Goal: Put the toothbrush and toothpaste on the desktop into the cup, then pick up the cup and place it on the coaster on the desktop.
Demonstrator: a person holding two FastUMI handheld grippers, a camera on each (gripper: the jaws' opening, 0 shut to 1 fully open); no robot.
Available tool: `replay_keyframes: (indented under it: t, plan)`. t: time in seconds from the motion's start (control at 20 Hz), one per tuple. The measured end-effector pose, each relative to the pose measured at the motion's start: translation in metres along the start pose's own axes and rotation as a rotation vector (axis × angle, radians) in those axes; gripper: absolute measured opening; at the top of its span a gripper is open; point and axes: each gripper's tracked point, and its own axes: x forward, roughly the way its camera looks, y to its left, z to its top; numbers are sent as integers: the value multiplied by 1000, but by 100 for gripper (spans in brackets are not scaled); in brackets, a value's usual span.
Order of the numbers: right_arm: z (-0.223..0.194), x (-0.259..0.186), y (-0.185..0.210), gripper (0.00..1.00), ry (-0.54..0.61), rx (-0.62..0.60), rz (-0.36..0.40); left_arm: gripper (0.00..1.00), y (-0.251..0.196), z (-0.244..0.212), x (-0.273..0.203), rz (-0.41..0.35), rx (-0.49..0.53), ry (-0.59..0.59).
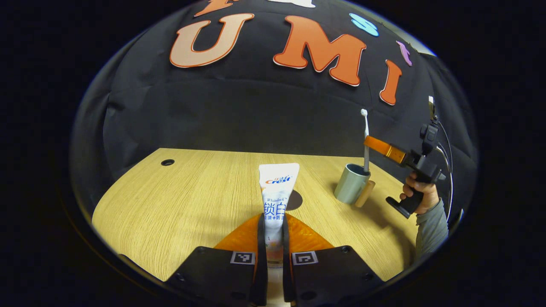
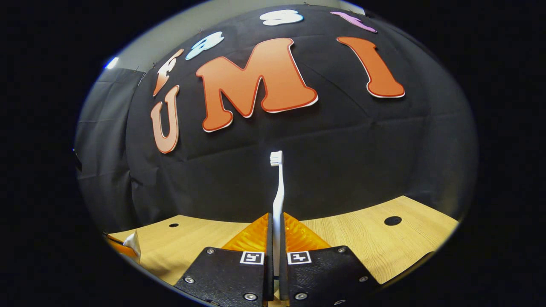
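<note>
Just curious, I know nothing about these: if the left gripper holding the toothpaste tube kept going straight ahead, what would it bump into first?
Probably nothing nearby: ahead of the left gripper and its white toothpaste tube lies bare wooden desktop, then the black cloth wall. Depth is uncertain.

One toothbrush (image 2: 277, 200), one toothpaste (image 1: 276, 200), one cup (image 1: 351, 184), one coaster (image 1: 294, 200).

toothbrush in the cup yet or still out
Partly in: the toothbrush stands upright, its lower end inside the cup, the right gripper shut on its handle.
</note>
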Motion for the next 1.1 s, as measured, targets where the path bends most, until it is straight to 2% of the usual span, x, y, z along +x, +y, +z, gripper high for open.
replay_keyframes:
  t: [0.45, 0.75, 0.85, 0.9, 0.95, 1.0, 1.1]
  plan:
    - [-18, -5, -15, 6, 26, 28, -6, 17, -22, 52, 24, -57, 45, -161]
    - [-26, -15, -26, 8, 54, 25, -27, 17, -61, 91, 43, -130, 37, -286]
    - [-26, -18, -36, 15, 60, 57, -49, 17, -73, 101, 54, -150, 32, -312]
    - [-24, -22, -40, 28, 61, 69, -59, 17, -83, 103, 59, -165, 27, -324]
    - [-23, -27, -43, 23, 64, 79, -65, 17, -91, 106, 64, -180, 17, -335]
    - [-22, -31, -46, 33, 66, 84, -72, 17, -98, 107, 65, -191, 8, -347]
    - [-20, -41, -54, 43, 72, 70, -94, 17, -108, 111, 74, -205, -9, -375]
